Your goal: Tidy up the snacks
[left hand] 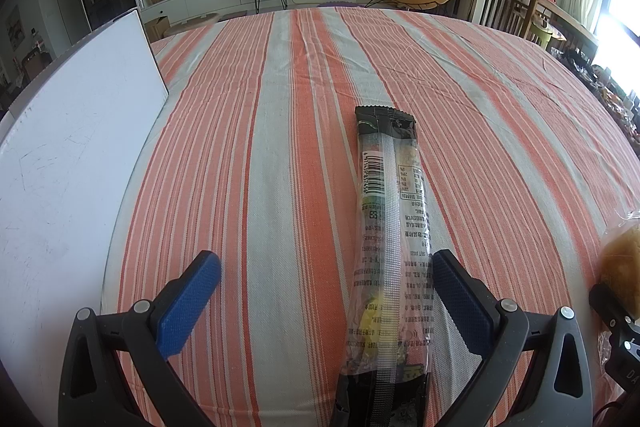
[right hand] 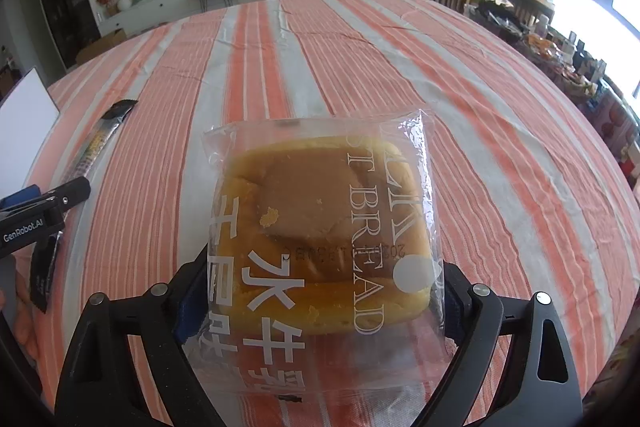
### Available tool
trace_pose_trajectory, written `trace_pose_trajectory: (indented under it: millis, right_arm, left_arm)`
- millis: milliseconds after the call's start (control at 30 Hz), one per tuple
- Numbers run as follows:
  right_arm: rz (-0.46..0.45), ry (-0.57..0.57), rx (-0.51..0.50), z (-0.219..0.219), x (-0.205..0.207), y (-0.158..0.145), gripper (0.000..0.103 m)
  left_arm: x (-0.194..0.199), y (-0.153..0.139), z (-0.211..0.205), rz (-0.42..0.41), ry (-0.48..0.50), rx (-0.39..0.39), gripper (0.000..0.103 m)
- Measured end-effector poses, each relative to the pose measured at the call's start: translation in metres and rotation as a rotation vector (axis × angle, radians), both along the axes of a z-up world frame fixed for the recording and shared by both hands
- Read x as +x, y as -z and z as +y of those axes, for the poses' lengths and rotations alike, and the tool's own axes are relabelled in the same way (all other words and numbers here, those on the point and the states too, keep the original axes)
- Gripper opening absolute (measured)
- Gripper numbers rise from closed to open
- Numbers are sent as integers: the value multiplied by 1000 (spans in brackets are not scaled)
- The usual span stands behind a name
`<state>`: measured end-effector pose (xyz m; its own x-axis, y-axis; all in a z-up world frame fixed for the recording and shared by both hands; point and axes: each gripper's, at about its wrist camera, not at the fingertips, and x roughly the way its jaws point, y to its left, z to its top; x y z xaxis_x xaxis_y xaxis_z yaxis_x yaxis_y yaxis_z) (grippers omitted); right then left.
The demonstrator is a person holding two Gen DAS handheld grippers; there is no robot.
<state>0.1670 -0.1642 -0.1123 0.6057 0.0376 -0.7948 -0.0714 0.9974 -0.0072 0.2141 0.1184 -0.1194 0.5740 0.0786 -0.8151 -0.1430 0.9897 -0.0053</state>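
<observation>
My left gripper stands wide open over the striped tablecloth, and the long snack stick lies between its fingers but well off centre, its wrapper touching or just beside the right-hand blue pad while the other pad sits well apart from it. If I close like this, I expect one pad to push the stick sideways before the other arrives, so it could roll, skew or slip out; the glossy film looks slippery too. My right gripper has the bagged bread between its fingers, which appear pressed against the bag's near corners, so I read it as holding, though the contact is partly hidden behind the plastic. The grip seems to be on the loose end of the bag, not the loaf, so the bread may sag, swing or slide out, and squeezing harder would crush it. The white board lies at the left on the table. The two grippers are near each other, so a careless swing could knock them together.
</observation>
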Motion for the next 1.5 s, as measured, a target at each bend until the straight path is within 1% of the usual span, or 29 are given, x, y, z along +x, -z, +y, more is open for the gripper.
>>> trace_pose_trajectory:
  millis: [400,433,500,567,600,667,733,767,800,833,867,900,933,967,1033,1100,1167,1300,1500]
  right_arm:
    - [0,-4,0,0,-1,0,92]
    - [0,-4,-1,0,-1,0,92]
    - [2,-7,0,-1,-2,0,92]
    - [16,-11,5,-2,-3,0,92]
    - [33,-10,7,-2,-4,-1,92]
    - [94,2,7,-3,-2,-3,92]
    - [160,23,42,-7,1,-8,92]
    - [177,36,74,-10,2,-12,92]
    - [177,42,103,-13,3,-16,92]
    - [170,35,117,-14,3,-20,91]
    - [172,18,115,-13,4,-21,89]
    - [180,-2,114,-12,5,-22,81]
    - [184,-6,100,-13,4,-22,72]
    - [184,-7,105,-15,2,-23,72]
    - [180,2,128,-21,-6,-28,71]
    - [158,6,158,-26,-18,-35,71]
    - [135,-2,189,-29,-30,-43,71]
    - [106,-4,239,-33,-48,-53,71]
    - [94,-6,289,-32,-55,-59,71]
  left_arm:
    - [0,0,0,3,-1,-1,103]
    - [1,-1,0,21,-7,-5,103]
    - [2,-2,-2,100,-18,-18,103]
    - [3,-3,-6,169,1,-26,103]
    - [3,-3,-9,188,21,-26,103]
    - [2,-4,-16,211,56,-23,103]
    - [1,-4,-21,214,80,-22,103]
    - [0,-4,-22,211,87,-22,103]
    - [-2,-6,-22,200,94,-28,98]
    - [-4,-9,-24,181,108,-24,84]
    - [-7,-13,-25,159,117,-5,73]
    - [-10,-17,-27,145,139,-18,40]
    - [-10,-20,-29,151,145,-4,27]
    - [-12,-21,-29,155,146,-1,25]
    - [-20,-23,-23,149,131,-44,18]
    - [-33,-26,-17,135,107,-113,18]
    - [-46,-30,-14,118,98,-153,18]
    - [-72,-44,-17,85,122,-189,18]
    - [-106,-74,-26,25,178,-212,18]
